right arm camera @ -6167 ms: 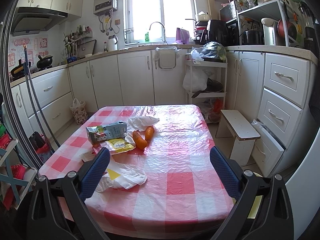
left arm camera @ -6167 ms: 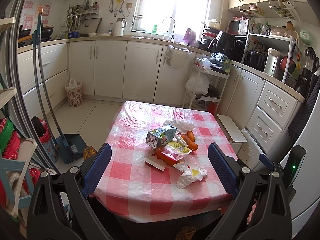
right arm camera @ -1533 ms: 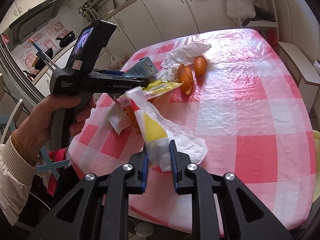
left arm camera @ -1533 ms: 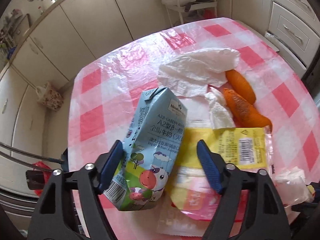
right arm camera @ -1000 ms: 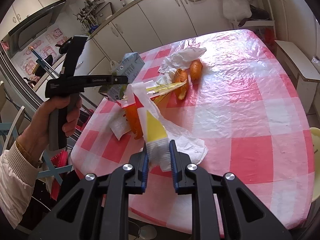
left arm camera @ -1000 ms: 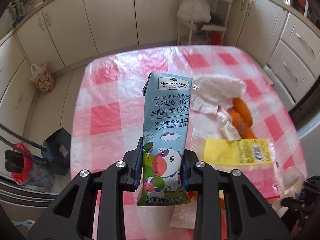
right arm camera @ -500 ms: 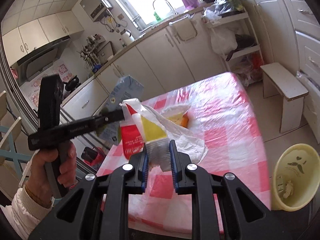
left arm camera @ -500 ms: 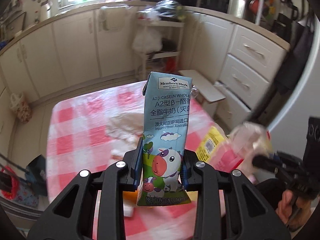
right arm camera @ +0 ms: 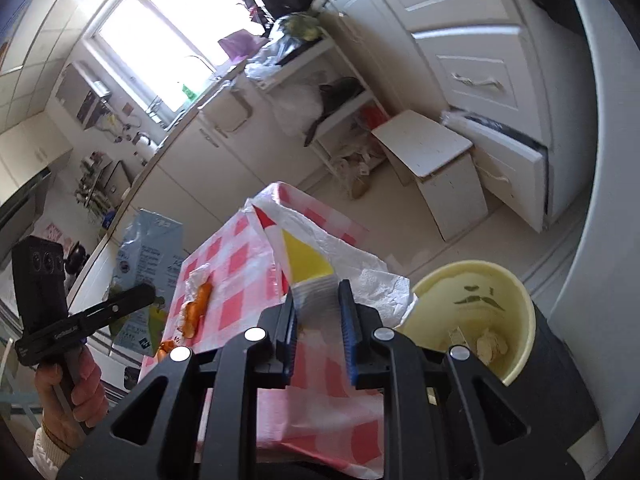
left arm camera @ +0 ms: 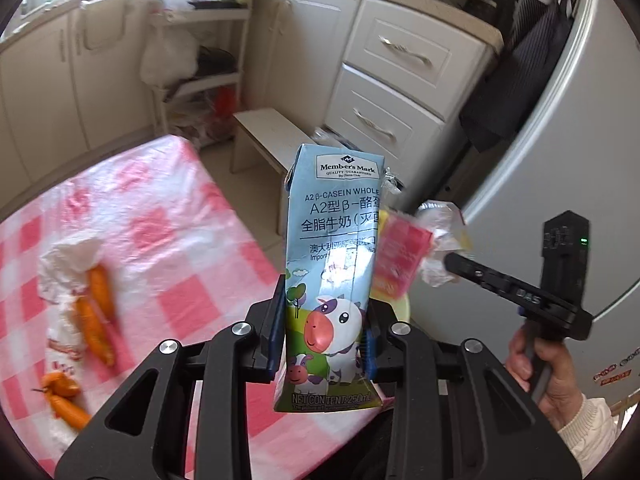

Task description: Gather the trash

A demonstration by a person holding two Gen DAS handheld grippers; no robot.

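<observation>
My left gripper (left arm camera: pixel 325 330) is shut on a blue milk carton (left arm camera: pixel 335 264) and holds it upright in the air past the table's right edge. My right gripper (right arm camera: pixel 318 312) is shut on a crumpled white wrapper with red and yellow print (right arm camera: pixel 320 252) and holds it beside a yellow trash bin (right arm camera: pixel 480 312) on the floor. The bin has some scraps inside. The right gripper and its wrapper also show in the left wrist view (left arm camera: pixel 436 252). The carton also shows in the right wrist view (right arm camera: pixel 148 260).
The table with a red-checked cloth (left arm camera: pixel 168 256) holds orange carrots (left arm camera: pixel 94 320), a white tissue (left arm camera: pixel 70 260) and a wrapper. A small white stool (right arm camera: pixel 432 152), an open lower drawer (right arm camera: pixel 504 160), a wire rack (left arm camera: pixel 192 52) and a fridge (left arm camera: pixel 560 160) stand nearby.
Both grippers have swung right, away from the table and toward the floor bin, each still holding its item. The bin now sits close under the right gripper.
</observation>
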